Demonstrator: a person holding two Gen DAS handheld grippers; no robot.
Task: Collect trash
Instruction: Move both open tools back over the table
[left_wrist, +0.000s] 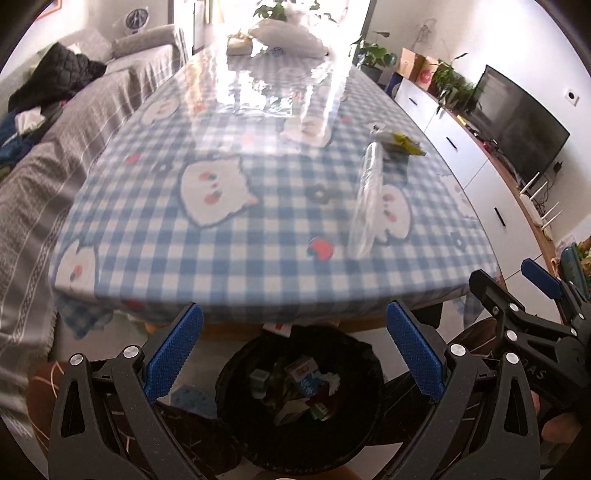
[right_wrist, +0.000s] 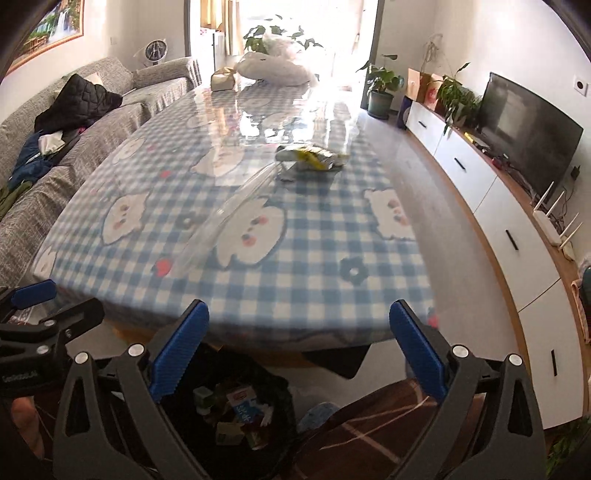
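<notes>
Left wrist view, fingers (left_wrist: 413, 354) wide, empty, over bin (left_wrist: 299, 391), table (left_wrist: 258, 258) ahead.

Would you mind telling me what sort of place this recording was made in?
Most likely a home living room: a grey covered sofa, a flat television on a long white cabinet, and a table with a checked blue cloth.
</notes>
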